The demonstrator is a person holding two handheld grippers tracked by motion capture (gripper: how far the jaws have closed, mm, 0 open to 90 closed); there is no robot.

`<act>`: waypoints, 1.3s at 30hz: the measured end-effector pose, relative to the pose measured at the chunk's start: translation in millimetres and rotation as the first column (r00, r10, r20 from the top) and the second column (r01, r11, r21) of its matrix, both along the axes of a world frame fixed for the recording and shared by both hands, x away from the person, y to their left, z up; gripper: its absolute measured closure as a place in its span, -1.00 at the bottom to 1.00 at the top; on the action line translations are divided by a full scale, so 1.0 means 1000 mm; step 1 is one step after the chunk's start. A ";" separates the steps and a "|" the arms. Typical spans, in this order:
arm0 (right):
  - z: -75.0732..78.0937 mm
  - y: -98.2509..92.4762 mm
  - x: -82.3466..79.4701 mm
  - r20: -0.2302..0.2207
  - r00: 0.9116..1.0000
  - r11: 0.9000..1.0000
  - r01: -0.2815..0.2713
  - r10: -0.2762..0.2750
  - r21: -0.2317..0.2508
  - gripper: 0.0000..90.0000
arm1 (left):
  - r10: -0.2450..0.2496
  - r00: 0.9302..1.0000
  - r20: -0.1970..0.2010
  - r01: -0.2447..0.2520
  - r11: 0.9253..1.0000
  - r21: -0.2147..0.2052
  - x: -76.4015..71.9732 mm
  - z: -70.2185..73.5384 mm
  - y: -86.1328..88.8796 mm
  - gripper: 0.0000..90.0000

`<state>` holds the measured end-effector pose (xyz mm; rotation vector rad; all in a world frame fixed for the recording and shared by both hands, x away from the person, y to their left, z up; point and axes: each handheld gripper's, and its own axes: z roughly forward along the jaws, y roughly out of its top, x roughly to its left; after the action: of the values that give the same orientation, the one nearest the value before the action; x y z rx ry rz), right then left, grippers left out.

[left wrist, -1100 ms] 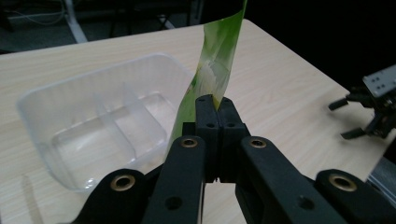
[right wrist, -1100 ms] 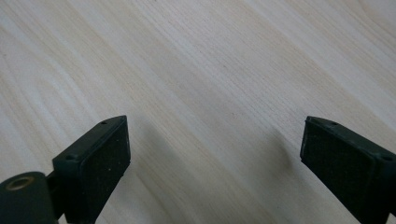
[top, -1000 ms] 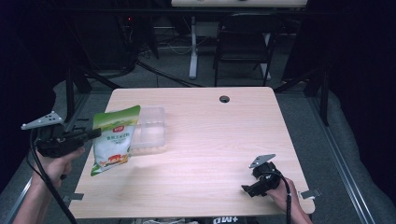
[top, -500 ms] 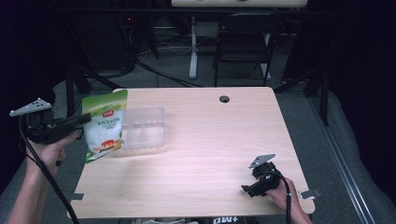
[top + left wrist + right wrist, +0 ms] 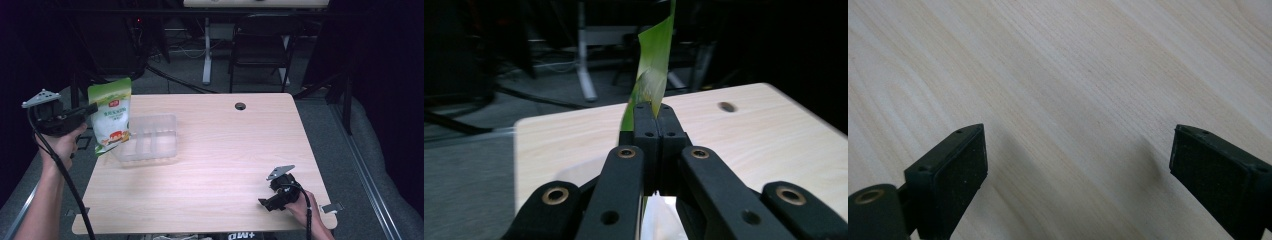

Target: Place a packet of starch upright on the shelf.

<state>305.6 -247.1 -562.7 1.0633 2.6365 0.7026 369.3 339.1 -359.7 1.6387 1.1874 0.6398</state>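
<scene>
The left tool (image 5: 92,107) holds a green and white food pouch (image 5: 111,117) by its side edge, clear of the bench (image 5: 225,165), out past the bench's left edge. The pouch hangs roughly upright, its green top uppermost and its printed face toward the high camera. Its lower right corner overlaps the near left end of a clear plastic compartment tray (image 5: 150,140), which lies flat on the bench; whether pouch and tray touch cannot be told from this angle. Gripping the thin sealed margin rather than the filled belly probably makes sense: the flat seam gives the pads something firm to bite, while the bulging middle would slip or crush.

In the left gripper view the two jaws of the left tool (image 5: 654,112) stand pressed together with the green film of the pouch (image 5: 655,60) pinched between them, the seam rising in a twisted strip above the tips. So this tool is clamped on the pouch.

The right tool (image 5: 265,203) rests low near the front right corner of the bench, well apart from the pouch and tray. In the right gripper view its jaws stand wide apart, with bare wood grain between the pads (image 5: 963,167) and nothing held. It looks parked, out of the way, likely waiting for a later part of the work.
</scene>
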 end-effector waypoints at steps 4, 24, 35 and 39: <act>0.000 0.000 0.000 0.001 1.000 1.000 -0.002 0.002 0.007 -0.83 | 0.026 1.000 -0.013 -0.025 1.000 0.013 0.012 -0.008 -0.004 1.00; 0.000 0.000 0.000 -0.006 1.000 1.000 -0.001 0.001 0.000 -0.83 | 0.071 0.996 -0.046 -0.069 0.997 0.043 0.050 -0.068 -0.008 1.00; 0.000 0.000 0.000 -0.006 1.000 1.000 -0.004 0.004 0.001 -0.83 | 0.062 0.993 -0.100 -0.052 0.994 0.101 0.049 -0.074 -0.009 0.99; -0.001 0.000 0.000 -0.008 1.000 1.000 -0.005 0.005 0.003 -0.83 | 0.044 0.989 -0.143 -0.029 0.994 0.107 0.053 -0.071 -0.008 0.82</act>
<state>305.6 -246.7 -563.3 1.0628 2.6462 0.7054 421.9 330.8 -431.1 1.7799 1.3100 0.6237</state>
